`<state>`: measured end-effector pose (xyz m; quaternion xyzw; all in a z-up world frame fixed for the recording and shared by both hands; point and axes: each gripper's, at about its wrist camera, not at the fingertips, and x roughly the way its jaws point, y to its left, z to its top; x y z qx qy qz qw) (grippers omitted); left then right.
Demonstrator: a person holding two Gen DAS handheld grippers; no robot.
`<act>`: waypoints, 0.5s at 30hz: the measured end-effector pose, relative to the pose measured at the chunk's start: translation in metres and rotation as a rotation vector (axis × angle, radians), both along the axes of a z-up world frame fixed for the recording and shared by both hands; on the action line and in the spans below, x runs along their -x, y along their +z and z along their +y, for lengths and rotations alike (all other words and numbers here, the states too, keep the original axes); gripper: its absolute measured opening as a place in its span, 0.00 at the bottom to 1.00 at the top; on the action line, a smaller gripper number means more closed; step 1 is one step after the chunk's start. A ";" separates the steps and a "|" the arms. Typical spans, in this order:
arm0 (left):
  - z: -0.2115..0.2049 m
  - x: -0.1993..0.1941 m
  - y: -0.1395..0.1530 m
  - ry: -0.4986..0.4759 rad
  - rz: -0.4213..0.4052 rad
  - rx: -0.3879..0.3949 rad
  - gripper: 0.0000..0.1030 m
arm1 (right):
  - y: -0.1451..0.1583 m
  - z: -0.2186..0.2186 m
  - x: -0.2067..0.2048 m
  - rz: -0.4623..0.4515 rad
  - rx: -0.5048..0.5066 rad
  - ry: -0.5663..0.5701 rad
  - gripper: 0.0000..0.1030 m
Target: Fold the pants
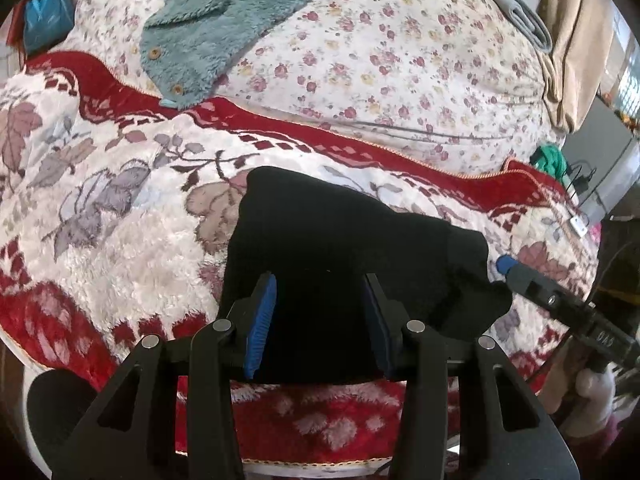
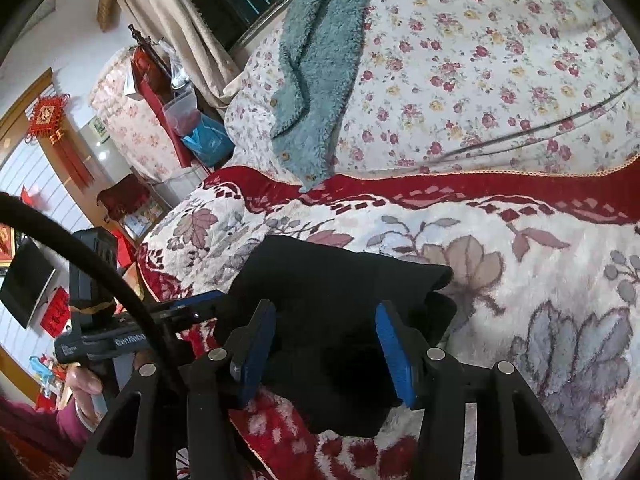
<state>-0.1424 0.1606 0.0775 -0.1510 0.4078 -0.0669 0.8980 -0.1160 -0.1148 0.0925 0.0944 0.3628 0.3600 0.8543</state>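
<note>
The black pants (image 1: 344, 248) lie folded into a compact bundle on a red and cream floral blanket (image 1: 120, 240) on the bed. My left gripper (image 1: 320, 304) is open, its blue-padded fingers spread over the near edge of the bundle. The right gripper (image 1: 502, 264) shows at the bundle's right side in the left wrist view. In the right wrist view the pants (image 2: 332, 280) lie right ahead, and my right gripper (image 2: 326, 344) is open with its fingers apart over the cloth. The left gripper (image 2: 196, 308) reaches in from the left there.
A teal fleece garment (image 1: 208, 28) lies on the flowered quilt (image 1: 380, 60) behind the blanket. The bed's near edge runs just below the pants. Bags and a covered cabinet (image 2: 132, 120) stand beside the bed on the left of the right wrist view.
</note>
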 end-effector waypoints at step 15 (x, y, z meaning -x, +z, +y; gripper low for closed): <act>0.033 -0.004 -0.012 0.078 0.025 0.103 0.42 | -0.011 0.001 -0.003 0.006 0.039 -0.029 0.64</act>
